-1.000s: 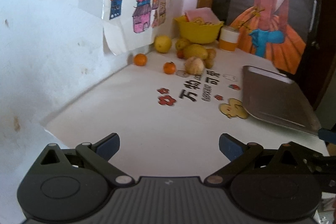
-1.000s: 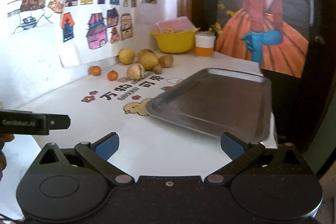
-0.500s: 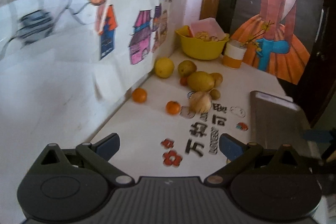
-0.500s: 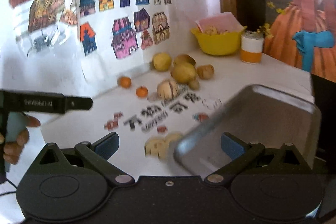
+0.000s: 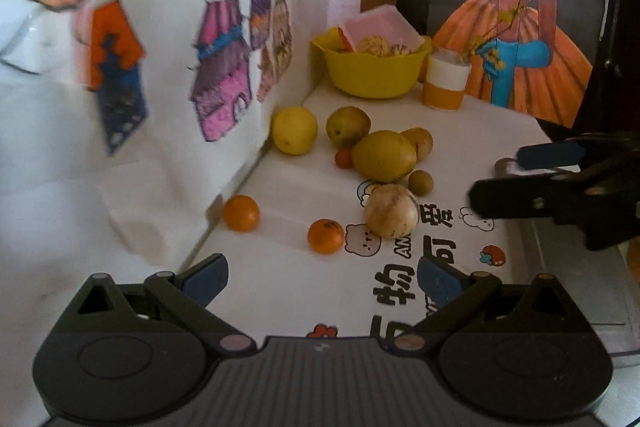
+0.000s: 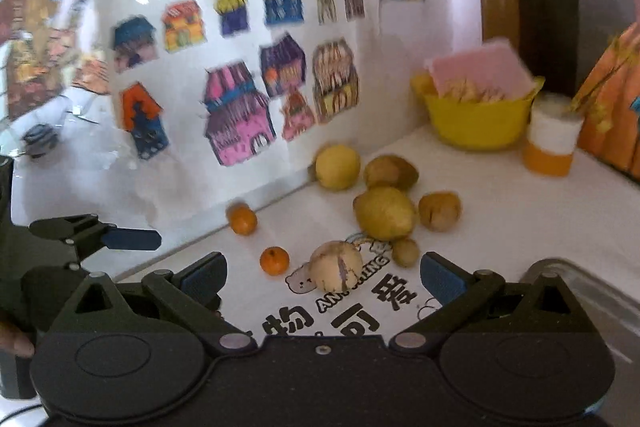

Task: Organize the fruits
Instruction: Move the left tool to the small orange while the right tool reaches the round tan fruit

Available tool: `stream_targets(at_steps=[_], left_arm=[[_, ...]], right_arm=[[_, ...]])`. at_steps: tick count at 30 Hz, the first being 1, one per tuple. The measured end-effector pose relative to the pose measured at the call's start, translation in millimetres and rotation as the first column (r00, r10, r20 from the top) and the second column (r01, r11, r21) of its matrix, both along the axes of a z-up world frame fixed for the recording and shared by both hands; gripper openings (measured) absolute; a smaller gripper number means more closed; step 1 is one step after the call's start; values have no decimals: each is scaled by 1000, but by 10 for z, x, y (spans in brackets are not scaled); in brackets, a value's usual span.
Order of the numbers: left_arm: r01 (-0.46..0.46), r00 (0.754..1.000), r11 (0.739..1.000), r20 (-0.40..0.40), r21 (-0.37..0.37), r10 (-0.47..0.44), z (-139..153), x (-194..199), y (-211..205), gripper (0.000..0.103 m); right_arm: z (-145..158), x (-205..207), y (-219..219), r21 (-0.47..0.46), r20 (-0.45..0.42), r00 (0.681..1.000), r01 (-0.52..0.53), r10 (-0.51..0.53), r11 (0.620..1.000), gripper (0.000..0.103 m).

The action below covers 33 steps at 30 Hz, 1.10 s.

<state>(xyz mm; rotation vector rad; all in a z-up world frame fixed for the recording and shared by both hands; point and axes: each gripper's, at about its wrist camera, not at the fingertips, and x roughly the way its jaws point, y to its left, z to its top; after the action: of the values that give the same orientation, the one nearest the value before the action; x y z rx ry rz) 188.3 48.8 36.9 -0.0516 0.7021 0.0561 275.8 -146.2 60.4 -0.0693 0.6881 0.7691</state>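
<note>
Several fruits lie loose on the white table near the wall: two small oranges, a pale round fruit, a large yellow-green fruit, a yellow lemon and smaller brown ones. My left gripper is open and empty, a short way in front of the nearer orange. My right gripper is open and empty too, with the pale fruit and an orange just beyond its fingertips. A metal tray lies at the right, partly hidden by the right gripper.
A yellow bowl with a pink box and round items stands in the back corner beside an orange-and-white cup. Paper drawings hang on the wall at left. A painted panel of a figure in an orange dress closes the back right.
Both grippers have moved forward toward the fruit pile, which now looks much larger. The tray has slid to the right edge of both views. Both stay open.
</note>
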Motion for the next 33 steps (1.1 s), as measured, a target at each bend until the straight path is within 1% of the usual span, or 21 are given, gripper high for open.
stream_targets(at_steps=[3,6,8,11,13,17,19,20,22,24,25,26,33], left_arm=[[2,1000,1000,-7,5,-1,-91,152,2,102],[-15,1000,1000,-13,18,16,-171,277,6,102],[-17,1000,1000,-23,6,18,-217,348,32,99],[-16,998,1000,-53,-17,15,-286,459,79,91],[-14,997,1000,-70,-23,12,-329,523,98,84],[-7,997,999,-77,-35,4,-379,589,139,78],[-7,997,999,-81,-38,4,-399,616,150,72],[-7,997,999,-82,-39,4,-403,626,153,70],[-9,997,999,-77,-41,6,-413,635,166,62],[-11,997,999,-71,-43,8,-414,641,176,59],[-12,998,999,-69,-45,9,-418,646,182,56],[-12,998,999,-67,-48,9,-420,655,188,55],[19,998,999,-57,-48,-22,-422,654,155,35]], right_arm=[[-138,174,89,-17,-28,1000,-6,5,1000,102],[-265,309,120,0,-64,998,-7,7,1000,102],[-336,398,133,16,-91,996,-6,8,1000,101],[-426,486,157,34,-128,992,-14,18,999,95],[-485,528,192,38,-145,989,-19,25,999,91],[-605,598,235,40,-173,985,-23,29,999,84],[-656,638,263,38,-184,983,-19,26,999,80],[-677,653,280,35,-186,982,-20,26,999,77],[-715,671,313,28,-185,982,-21,25,999,74],[-718,688,337,23,-184,983,-17,21,1000,70],[-722,700,345,21,-185,983,-14,18,1000,67],[-727,710,356,17,-187,982,-12,15,1000,64],[-734,713,422,1,-188,982,-27,27,1000,54]])
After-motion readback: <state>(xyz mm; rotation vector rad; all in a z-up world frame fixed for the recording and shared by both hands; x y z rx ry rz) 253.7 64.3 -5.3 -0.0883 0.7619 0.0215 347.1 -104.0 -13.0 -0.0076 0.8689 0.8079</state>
